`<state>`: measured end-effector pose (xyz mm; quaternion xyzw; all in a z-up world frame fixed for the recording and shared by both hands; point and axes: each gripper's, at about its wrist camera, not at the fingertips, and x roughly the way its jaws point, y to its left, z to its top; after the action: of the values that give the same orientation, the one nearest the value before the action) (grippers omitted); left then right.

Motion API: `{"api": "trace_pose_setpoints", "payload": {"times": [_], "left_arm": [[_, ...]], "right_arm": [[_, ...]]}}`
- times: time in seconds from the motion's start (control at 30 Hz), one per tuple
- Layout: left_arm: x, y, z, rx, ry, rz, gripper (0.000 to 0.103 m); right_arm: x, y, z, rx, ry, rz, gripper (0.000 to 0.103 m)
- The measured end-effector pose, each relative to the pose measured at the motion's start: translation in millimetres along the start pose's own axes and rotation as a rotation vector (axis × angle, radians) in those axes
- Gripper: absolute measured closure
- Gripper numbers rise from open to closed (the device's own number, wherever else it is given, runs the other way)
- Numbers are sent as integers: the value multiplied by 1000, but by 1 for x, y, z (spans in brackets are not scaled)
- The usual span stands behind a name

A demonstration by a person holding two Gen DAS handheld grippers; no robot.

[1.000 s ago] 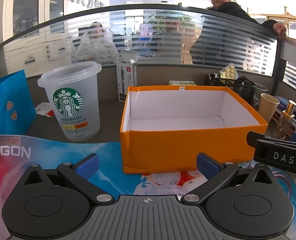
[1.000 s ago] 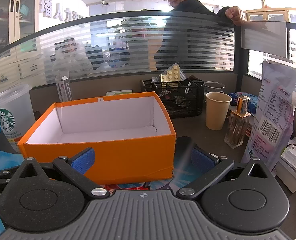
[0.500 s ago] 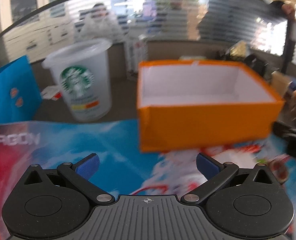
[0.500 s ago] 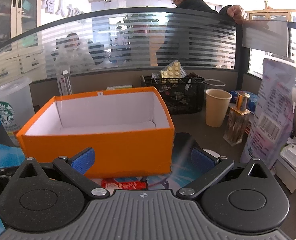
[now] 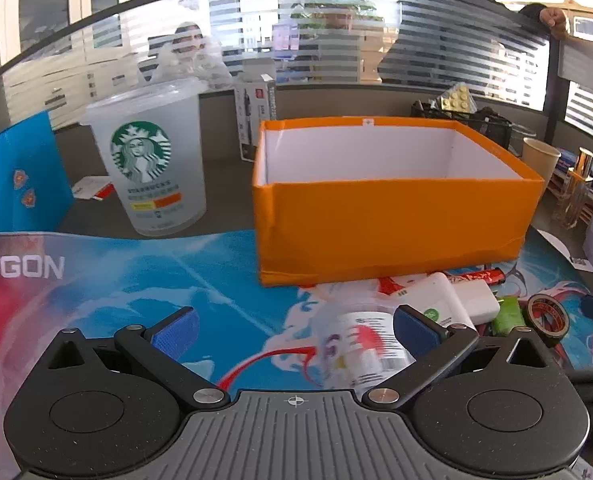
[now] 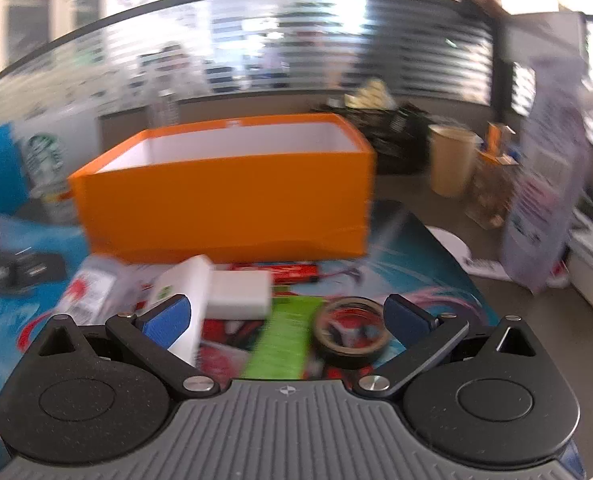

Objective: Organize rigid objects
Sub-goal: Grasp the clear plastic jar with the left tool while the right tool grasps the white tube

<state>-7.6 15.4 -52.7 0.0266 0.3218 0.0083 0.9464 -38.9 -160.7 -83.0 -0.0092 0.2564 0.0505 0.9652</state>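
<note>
Orange cardboard box (image 5: 392,232), open-topped and white inside with no contents in view, sits mid-frame; the loose items lie just before it on the printed mat (image 5: 96,280). Both the left gripper (image 5: 294,330) and right gripper (image 6: 286,316) have their fingers spread wide, holding nothing. In the right view, lower centre, the black tape roll (image 6: 352,330) sits between the fingers beside a green packet (image 6: 286,340) and white adapter block (image 6: 240,290). Best to centre on the roll alone, close squarely across its rim, then lift clear of the box wall.

"STARBUCKS" on plastic cup (image 5: 148,168); "AGON" on desk mat (image 5: 20,268).
</note>
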Motion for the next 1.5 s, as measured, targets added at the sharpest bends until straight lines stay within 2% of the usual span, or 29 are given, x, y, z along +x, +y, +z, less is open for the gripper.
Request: {"api": "trace_pose_setpoints", "payload": {"times": [0.13,0.23,0.33,0.5,0.63,0.8,0.87,0.9,0.93,0.97,1.0,1.13,1.23,1.33,1.4,1.43,1.47,1.5], "left_arm": [[2,-14,-5,33,-26,-30,0],[5,-23,-11,99,-58,-3,0],[14,-23,-15,102,-28,-14,0],[36,-17,-17,48,83,-109,0],[41,-11,-18,18,82,-138,0],[48,-4,-20,-6,81,-149,0],[49,-4,-22,9,72,-147,4],[48,-3,-22,9,70,-158,5],[48,-2,-22,5,71,-174,10],[48,0,-21,-3,75,-196,23],[49,2,-21,-6,84,-214,30],[53,6,-20,-14,94,-240,37],[54,10,-20,-23,93,-255,37],[53,14,-19,-30,92,-258,38],[50,20,-17,-39,70,-240,38],[49,23,-15,-43,63,-235,38],[47,27,-14,-51,57,-233,38],[46,31,-12,-55,53,-230,38]], "right_arm": [[0,18,-6,-130,-29,-19,0],[4,26,-9,-172,-38,3,0],[8,29,-11,-182,-30,40,0],[10,42,-14,-206,-31,54,0],[14,46,-14,-237,-20,58,3],[22,43,-11,-195,21,114,16],[26,39,-9,-151,35,168,34],[28,38,-8,-131,43,183,37],[29,36,-8,-119,51,203,42],[31,35,-7,-106,57,226,50],[33,34,-7,-87,64,246,51],[39,28,-5,-30,92,290,54],[41,25,-3,-1,97,304,56],[40,27,-2,-26,82,292,59],[36,28,0,-41,49,284,66],[31,28,2,-44,21,291,77],[29,29,4,-53,9,293,82],[29,33,7,-83,16,285,82]]}}
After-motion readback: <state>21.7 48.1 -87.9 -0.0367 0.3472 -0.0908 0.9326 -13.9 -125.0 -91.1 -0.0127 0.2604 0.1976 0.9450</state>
